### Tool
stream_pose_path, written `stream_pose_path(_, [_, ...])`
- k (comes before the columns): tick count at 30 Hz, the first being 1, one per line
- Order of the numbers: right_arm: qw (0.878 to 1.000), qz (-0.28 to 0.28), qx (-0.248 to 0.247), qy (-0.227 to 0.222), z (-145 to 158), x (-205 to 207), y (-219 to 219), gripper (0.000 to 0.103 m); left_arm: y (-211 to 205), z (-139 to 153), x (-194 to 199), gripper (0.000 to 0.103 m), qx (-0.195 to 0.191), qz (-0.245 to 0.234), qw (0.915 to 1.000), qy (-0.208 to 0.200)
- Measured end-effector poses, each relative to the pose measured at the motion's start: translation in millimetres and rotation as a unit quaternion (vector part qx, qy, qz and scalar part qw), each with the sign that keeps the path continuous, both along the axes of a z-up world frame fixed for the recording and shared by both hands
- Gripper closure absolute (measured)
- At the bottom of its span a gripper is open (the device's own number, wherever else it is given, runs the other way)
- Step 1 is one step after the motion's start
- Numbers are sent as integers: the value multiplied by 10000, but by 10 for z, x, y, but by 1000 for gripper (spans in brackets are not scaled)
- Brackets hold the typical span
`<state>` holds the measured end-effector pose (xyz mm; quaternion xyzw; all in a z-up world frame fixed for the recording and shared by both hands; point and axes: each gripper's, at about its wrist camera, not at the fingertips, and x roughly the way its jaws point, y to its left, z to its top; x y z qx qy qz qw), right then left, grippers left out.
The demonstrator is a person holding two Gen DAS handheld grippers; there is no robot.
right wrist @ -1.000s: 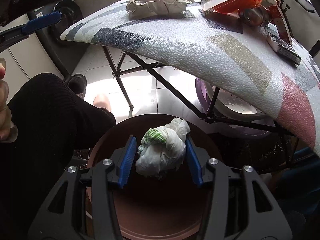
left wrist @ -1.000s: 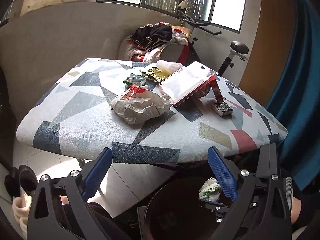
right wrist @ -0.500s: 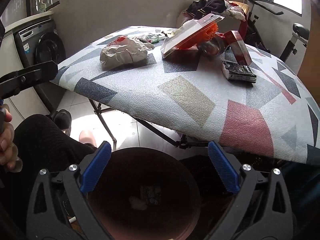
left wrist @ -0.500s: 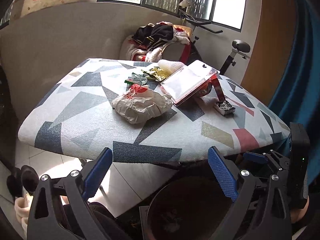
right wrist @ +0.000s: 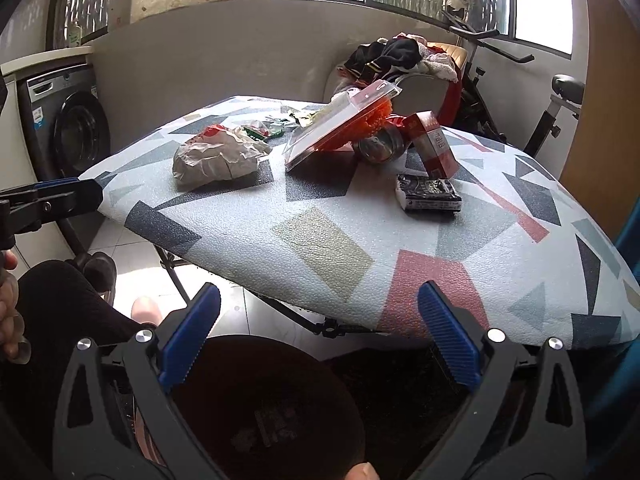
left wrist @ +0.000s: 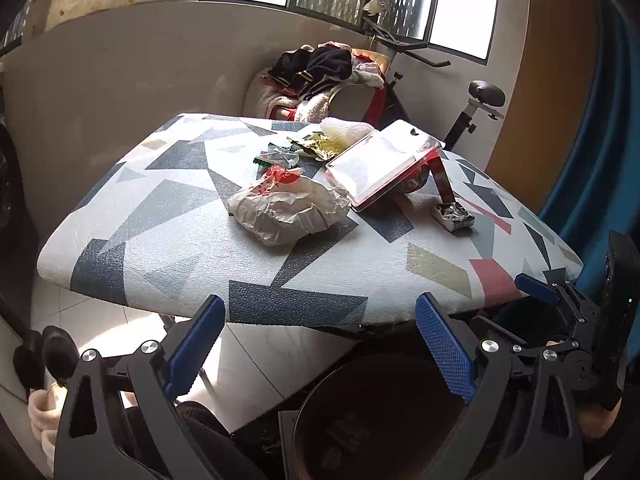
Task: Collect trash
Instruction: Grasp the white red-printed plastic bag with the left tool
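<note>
A crumpled white paper bag [left wrist: 286, 210] [right wrist: 218, 158] lies on the patterned table [left wrist: 168, 248] [right wrist: 328, 248]. Behind it are small green and yellow wrappers [left wrist: 316, 148], a clear plastic package [left wrist: 382, 162] [right wrist: 340, 124], a red box [right wrist: 432, 144] and a crushed cigarette pack [left wrist: 454, 216] [right wrist: 428, 196]. A dark brown bin [left wrist: 376, 420] [right wrist: 264, 408] stands on the floor below the table's near edge. My left gripper [left wrist: 320, 344] and right gripper [right wrist: 320, 336] are both open and empty, above the bin.
A washing machine [right wrist: 68, 128] stands at the left. An exercise bike [left wrist: 476, 100] and a chair heaped with clothes [left wrist: 320, 68] stand behind the table. A blue curtain [left wrist: 600, 160] hangs at the right. The person's dark-clad leg [right wrist: 60, 312] is beside the bin.
My right gripper opened and dropped the white crumpled wad into the bin, then tilted up toward the table. My left gripper stayed open and rose slightly.
</note>
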<state>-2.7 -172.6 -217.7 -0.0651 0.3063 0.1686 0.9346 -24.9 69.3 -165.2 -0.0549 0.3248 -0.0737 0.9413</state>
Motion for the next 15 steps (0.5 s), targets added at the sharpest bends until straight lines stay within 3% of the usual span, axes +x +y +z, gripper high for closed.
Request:
stream_pose_path(3, [10000,-25,1,-47,3,-9,-2,6,8,-14,42,10,-10,60,9999,101])
stream_pose_path(6, [9999,-70,82,-120,20,-6,-31,6,123,11,204,10,-252,167,9993,231])
stream_pose_path(12, [9987,-441,134,-209,9,61,-134,6,511,60,886,12,-784,901,9902,725])
stream_pose_path(15, [9974,-631,260,-217,6,112,-231,6,573,55,1191,13,-833,949,9880,888])
